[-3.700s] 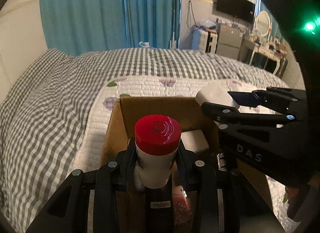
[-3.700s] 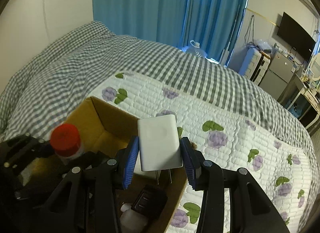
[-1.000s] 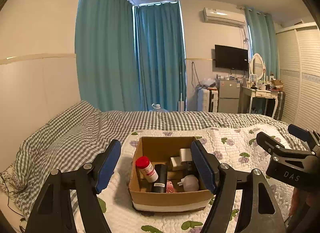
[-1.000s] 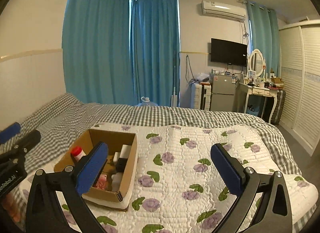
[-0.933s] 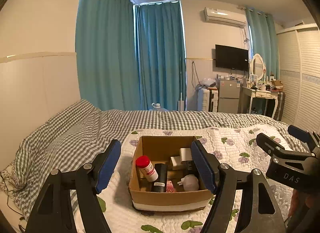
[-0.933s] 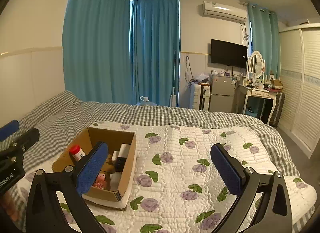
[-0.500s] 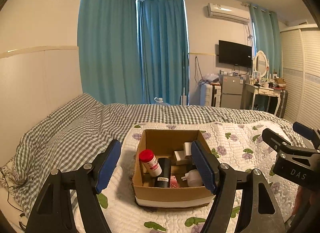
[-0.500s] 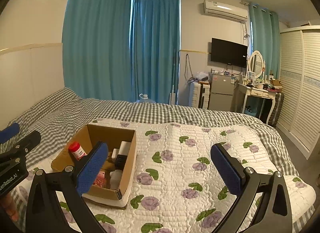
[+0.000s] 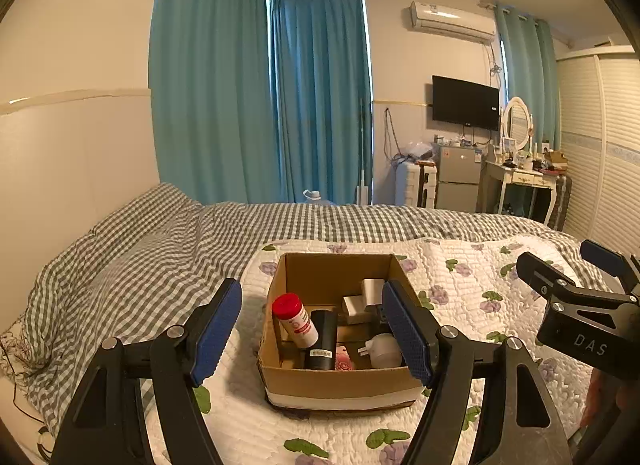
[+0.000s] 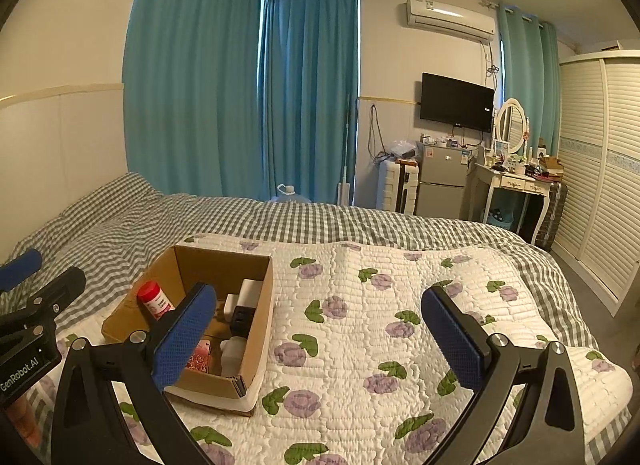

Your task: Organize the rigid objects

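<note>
A cardboard box (image 9: 340,385) sits on the flowered quilt; it also shows in the right wrist view (image 10: 262,301). Inside lie a white bottle with a red cap (image 9: 294,319), a black cylinder (image 9: 322,339), white chargers (image 9: 362,299) and a white plug (image 9: 384,351). My left gripper (image 9: 316,335) is open and empty, held back from the box and above it. My right gripper (image 10: 320,341) is open and empty, to the right of the box over the quilt. The red-capped bottle (image 10: 154,299) leans against the box's left wall.
The flowered quilt (image 10: 380,305) lies on a grey checked bedspread (image 9: 140,249). Teal curtains (image 9: 260,105) hang behind the bed. A small fridge (image 10: 440,181), a dressing table (image 10: 512,181) and a wardrobe (image 10: 600,185) stand at the right.
Both grippers let go of the red-capped bottle and the white charger into the box, opened, and drew back. In the last half second both views shifted only slightly.
</note>
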The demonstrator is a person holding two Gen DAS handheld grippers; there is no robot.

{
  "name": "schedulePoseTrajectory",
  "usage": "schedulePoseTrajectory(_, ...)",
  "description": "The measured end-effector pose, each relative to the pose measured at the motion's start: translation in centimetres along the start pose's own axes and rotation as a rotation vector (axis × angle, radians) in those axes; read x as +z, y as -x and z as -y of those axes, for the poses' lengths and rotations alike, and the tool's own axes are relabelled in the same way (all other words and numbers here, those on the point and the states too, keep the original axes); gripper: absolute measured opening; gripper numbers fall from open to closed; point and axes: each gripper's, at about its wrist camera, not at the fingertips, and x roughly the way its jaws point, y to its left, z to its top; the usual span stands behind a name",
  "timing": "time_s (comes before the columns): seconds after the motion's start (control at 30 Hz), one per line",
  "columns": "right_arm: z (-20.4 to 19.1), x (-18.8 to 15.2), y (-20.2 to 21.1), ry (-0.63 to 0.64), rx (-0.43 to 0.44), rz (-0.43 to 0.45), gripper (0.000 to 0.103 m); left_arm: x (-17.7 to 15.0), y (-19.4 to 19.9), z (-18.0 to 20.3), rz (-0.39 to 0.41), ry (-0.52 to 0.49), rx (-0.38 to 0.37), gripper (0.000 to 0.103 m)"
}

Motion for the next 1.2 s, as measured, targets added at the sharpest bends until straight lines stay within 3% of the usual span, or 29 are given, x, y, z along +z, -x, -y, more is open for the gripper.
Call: schedulePoseTrajectory(1.2, -0.8, -0.28, -0.56, 0.012, -0.007, -0.025, 0.103, -0.09, -0.23, -0.73, -0.023, 0.019, -0.014, 0.076)
